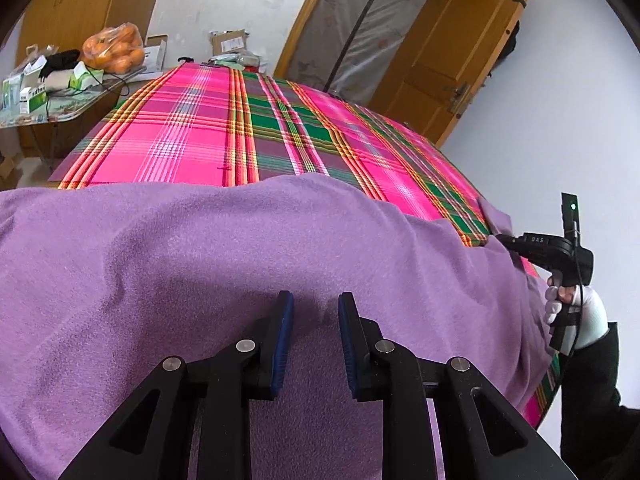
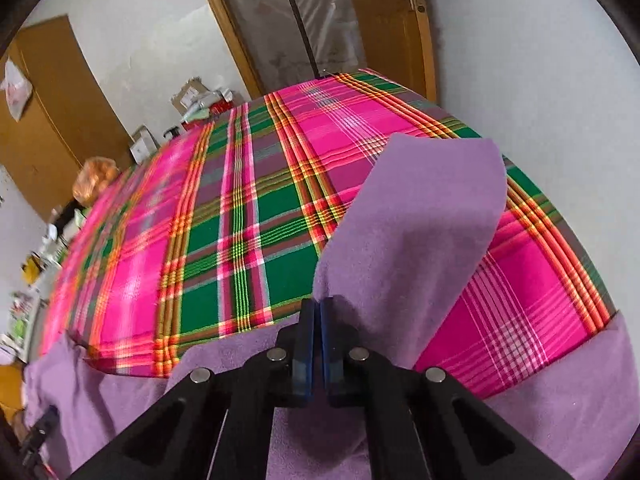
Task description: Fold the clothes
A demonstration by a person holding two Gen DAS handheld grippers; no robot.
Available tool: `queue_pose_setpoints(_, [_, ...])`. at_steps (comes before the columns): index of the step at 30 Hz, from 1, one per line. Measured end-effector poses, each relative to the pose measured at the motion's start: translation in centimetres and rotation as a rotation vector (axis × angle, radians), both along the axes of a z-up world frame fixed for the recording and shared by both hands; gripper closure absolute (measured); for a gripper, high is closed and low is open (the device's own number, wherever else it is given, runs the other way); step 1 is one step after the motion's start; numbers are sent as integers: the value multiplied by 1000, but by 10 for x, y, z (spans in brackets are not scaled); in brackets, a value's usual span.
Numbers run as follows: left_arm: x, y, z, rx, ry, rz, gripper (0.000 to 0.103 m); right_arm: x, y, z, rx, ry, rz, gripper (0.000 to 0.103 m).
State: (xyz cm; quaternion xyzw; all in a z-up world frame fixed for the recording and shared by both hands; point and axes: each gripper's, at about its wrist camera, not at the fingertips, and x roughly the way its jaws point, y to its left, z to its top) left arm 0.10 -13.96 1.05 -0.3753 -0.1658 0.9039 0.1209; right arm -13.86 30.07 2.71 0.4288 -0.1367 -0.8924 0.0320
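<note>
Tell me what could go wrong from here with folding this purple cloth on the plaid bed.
1. The right gripper is shut on only a thin edge of the purple cloth, so the flap could slip out when lifted.
2. The left gripper stands open over the cloth, pinching nothing, so that side may drag or bunch.
3. Part of the cloth hangs past the plaid cover, so a pull might slide it off.

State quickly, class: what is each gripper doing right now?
Left gripper: open, jaws apart over the purple garment, gripping nothing.
Right gripper: shut on the purple garment's edge.
</note>
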Motion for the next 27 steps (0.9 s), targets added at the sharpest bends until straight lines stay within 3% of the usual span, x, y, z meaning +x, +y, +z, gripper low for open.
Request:
queue_pose_setpoints(6, [0,-1,0,2,0,1,79,36,33,25,-128,108,-33,100])
queue_pose_setpoints(13, [1,-1,0,0,1,2,79,110,81,67,-161,230,-111,100])
queue_pose_setpoints(15, [1,0,0,1,1,3,79,133,92,68,-155,228,-136,100])
queue_pose_setpoints(20, [0,1,0,-9,-1,3,79,164,105,39,-146,125,-172,100])
queue_pose_setpoints(27, [1,9,4,-62,-10,4,79,174,117,-1,-112,-9,-194,99])
